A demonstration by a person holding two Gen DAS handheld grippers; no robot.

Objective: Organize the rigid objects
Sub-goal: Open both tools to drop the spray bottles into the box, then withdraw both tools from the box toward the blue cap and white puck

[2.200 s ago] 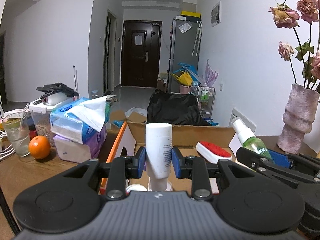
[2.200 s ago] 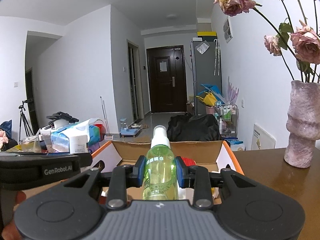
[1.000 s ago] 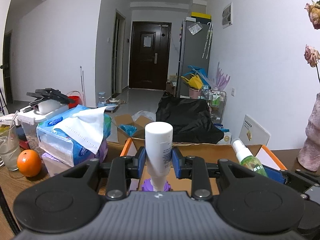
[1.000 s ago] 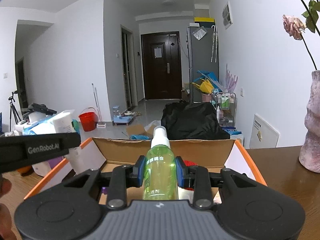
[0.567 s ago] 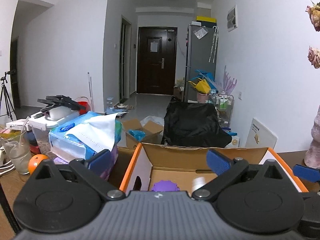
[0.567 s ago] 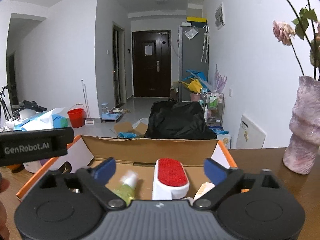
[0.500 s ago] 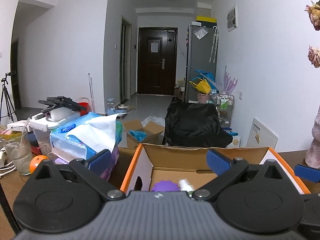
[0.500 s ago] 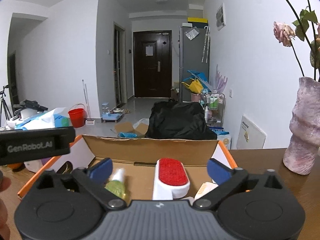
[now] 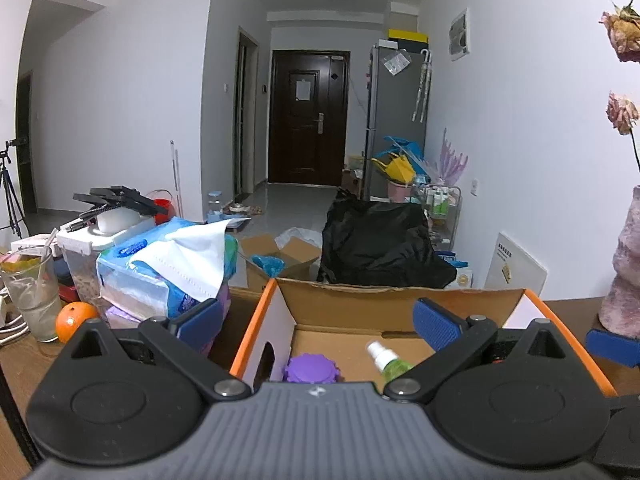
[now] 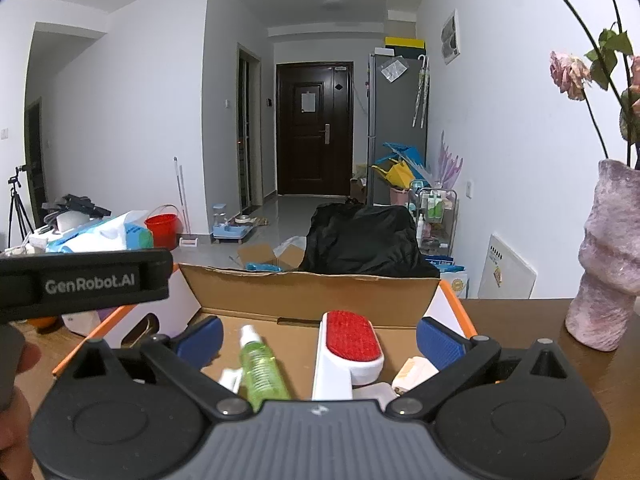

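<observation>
Both grippers over the cardboard box (image 10: 312, 288) — jaws wide, nothing held.
Green spray bottle (image 10: 262, 368) lies inside beside red-faced brush (image 10: 352, 344).

Ahead of my right claw (image 10: 319, 336), a lint brush (image 10: 349, 350) and spray bottle (image 10: 260, 364) crowd the open box (image 10: 312, 292); bare counter (image 10: 520, 316) lies right.

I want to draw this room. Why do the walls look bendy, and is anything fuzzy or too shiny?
Left wrist view: the fisheye lens bows the walls and darkens the corners; the cardboard box looks sharp, with soft, even light.
Right wrist view: same bending, worst at the edges, where the vase leans; the green spray bottle is crisp, with no strong glare.
</observation>
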